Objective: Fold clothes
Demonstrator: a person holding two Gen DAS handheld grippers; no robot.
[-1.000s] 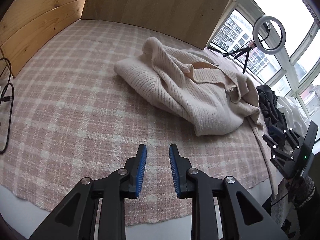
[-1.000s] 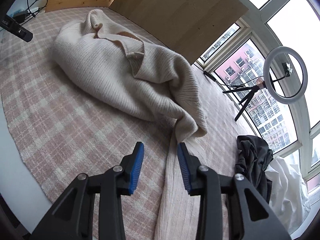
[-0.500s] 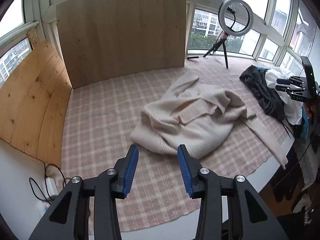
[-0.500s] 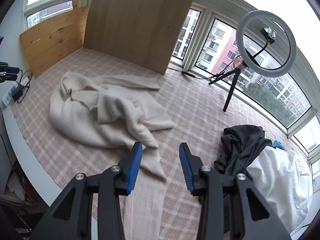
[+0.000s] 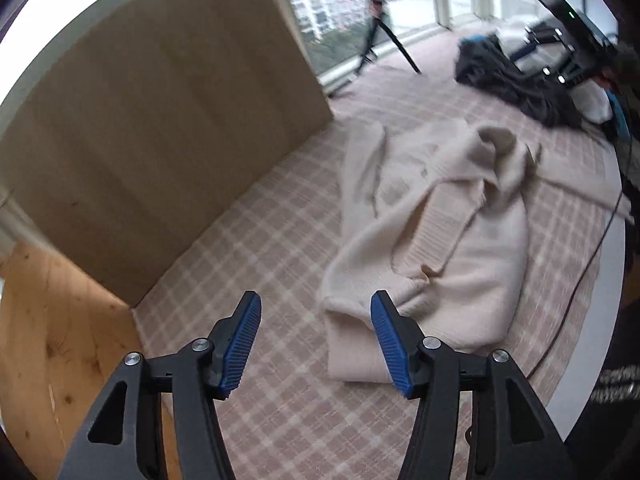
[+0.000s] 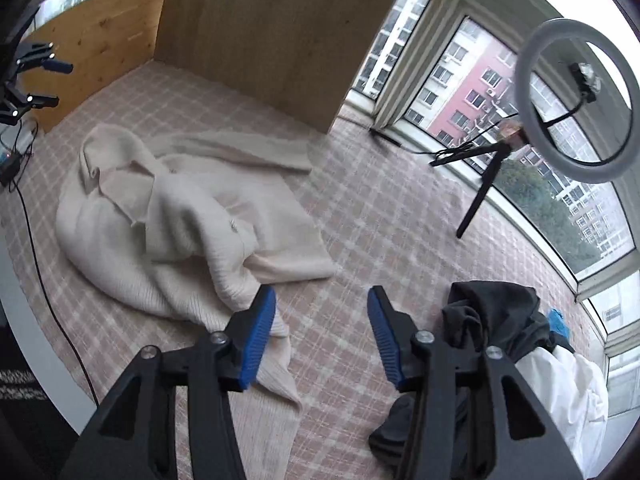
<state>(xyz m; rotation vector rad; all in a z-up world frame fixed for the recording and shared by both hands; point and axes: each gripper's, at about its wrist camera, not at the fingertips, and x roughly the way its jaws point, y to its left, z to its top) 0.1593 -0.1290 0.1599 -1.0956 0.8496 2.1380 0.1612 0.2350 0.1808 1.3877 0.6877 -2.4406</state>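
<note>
A cream knit cardigan (image 5: 436, 236) lies crumpled on the pink plaid cloth (image 5: 260, 248). It also shows in the right wrist view (image 6: 168, 220), with one sleeve stretched toward the back board and another trailing under my right gripper. My left gripper (image 5: 316, 340) is open and empty, above the cloth just left of the cardigan's near end. My right gripper (image 6: 322, 332) is open and empty, above the cloth between the cardigan and a dark garment (image 6: 492, 316).
A tall wooden board (image 5: 160, 120) stands at the back and a pine panel (image 5: 44, 340) at the left. A ring light on a tripod (image 6: 576, 96) stands by the windows. A white garment (image 6: 568, 392) lies by the dark one. A black cable (image 6: 44, 280) crosses the cloth's left edge.
Both grippers have opened wider. The left view has swung in lower and to the left of the cardigan. The right view has dropped closer to the cloth.
</note>
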